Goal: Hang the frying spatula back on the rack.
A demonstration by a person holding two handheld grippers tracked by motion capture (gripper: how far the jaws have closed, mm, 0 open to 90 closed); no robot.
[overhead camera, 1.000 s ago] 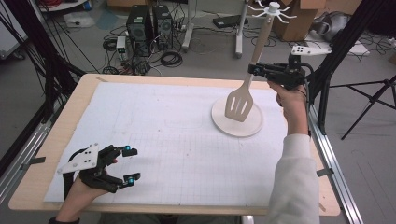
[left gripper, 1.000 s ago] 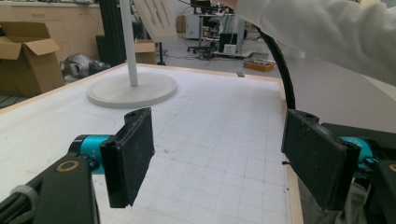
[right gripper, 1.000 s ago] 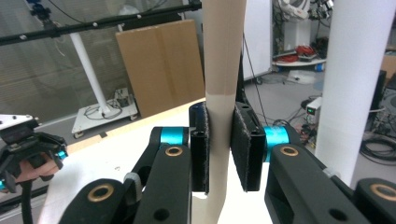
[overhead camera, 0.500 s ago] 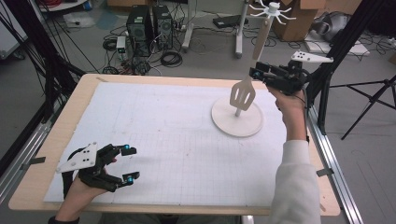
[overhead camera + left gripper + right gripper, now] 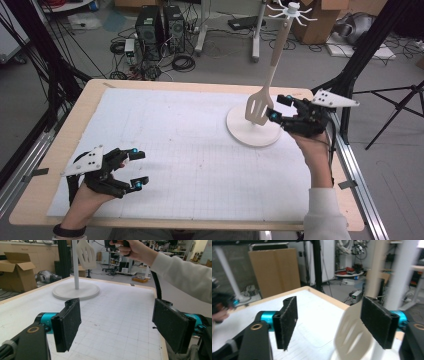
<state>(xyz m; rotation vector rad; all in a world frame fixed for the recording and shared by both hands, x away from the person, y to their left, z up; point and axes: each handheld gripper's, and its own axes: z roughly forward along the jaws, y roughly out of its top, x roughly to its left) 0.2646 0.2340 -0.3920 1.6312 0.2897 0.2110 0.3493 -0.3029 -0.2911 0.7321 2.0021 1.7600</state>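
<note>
A: From the high view, how far along is it?
B: The spatula (image 5: 259, 107) hangs on the rack (image 5: 253, 131) at two o'clock; the right gripper (image 5: 275, 108) sits beside it, jaws apart. Hanging looks done.
A: And the gripper views?
B: The left gripper (image 5: 116, 323) gapes over bare mat at seven o'clock. The right gripper's view has the spatula between open jaws, unclamped; withdrawal remains.

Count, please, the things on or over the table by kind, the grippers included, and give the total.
Grippers: 2, the left gripper and the right gripper, both open
Slotted spatulas: 1, the spatula hanging from the stand
Hook stands: 1, the white stand with a round base
Table mats: 1, the white grid mat
Total: 5
</note>
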